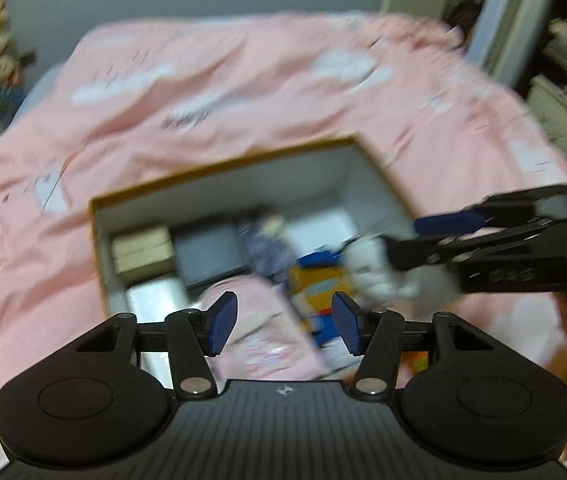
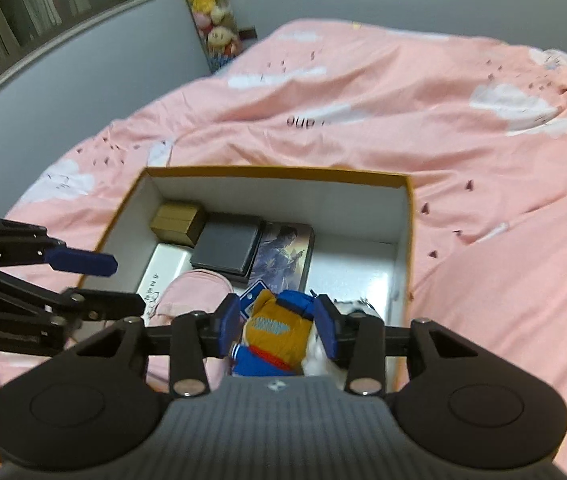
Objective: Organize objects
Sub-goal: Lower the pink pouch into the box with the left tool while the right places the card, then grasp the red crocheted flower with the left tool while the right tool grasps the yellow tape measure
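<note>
The right gripper [image 2: 279, 326] is clamped on a plush toy [image 2: 279, 336] in orange, blue and white, its two blue pads pressed against the toy's sides at the lower middle of the right wrist view. In the left wrist view the same gripper enters from the right edge, with the white part of the toy [image 1: 375, 270] at its tip over the near right corner of the box.

The left gripper [image 1: 285, 322] holds nothing; its blue-padded fingers stand well apart at the lower middle of its own view, above the box contents.

The open cardboard box [image 2: 279, 174], white inside with a tan rim, sits on a pink bedspread [image 2: 463, 160] printed with white clouds. Inside, toward the upper left of the box, lies a small gold box [image 2: 177, 222]; beside it a flat dark grey case [image 2: 229, 248], then a tin with an illustrated figure [image 2: 285, 254]. A pink pouch [image 2: 199, 288] lies nearer the grippers, partly over a white box [image 2: 163, 268]. The right part of the box floor is bare white.
</note>
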### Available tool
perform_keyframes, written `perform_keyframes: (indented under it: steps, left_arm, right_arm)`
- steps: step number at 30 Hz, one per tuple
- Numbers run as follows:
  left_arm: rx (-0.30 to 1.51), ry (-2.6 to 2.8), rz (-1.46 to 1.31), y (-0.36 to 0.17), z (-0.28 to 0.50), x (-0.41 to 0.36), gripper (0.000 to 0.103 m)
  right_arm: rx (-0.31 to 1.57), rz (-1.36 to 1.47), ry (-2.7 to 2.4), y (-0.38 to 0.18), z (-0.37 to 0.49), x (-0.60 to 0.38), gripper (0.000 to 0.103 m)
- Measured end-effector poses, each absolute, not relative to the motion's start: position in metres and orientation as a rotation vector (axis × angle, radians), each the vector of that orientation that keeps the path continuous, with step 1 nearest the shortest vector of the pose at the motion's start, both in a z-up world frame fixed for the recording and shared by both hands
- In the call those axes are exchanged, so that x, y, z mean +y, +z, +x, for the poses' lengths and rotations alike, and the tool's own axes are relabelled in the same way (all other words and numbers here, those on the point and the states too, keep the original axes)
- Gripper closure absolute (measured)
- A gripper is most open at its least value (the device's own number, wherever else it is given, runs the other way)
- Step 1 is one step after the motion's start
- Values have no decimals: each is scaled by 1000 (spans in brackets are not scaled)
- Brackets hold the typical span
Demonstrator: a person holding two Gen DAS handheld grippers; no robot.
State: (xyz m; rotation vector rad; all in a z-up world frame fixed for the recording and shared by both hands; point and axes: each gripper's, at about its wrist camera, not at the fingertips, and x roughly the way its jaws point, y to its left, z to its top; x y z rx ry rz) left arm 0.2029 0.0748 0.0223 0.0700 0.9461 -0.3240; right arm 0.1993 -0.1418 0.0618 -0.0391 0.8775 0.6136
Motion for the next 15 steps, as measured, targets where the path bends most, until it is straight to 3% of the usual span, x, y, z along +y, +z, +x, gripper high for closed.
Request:
perform_keyframes:
  steps: [7,15]
  left_arm:
    - [872,-461,18,20,153,41,40]
    - [913,-504,12,-29,130,16,44]
  right_arm:
    - [833,-37,525,60,144,-181,53]
    - [975,17,420,-1,108,-213,54]
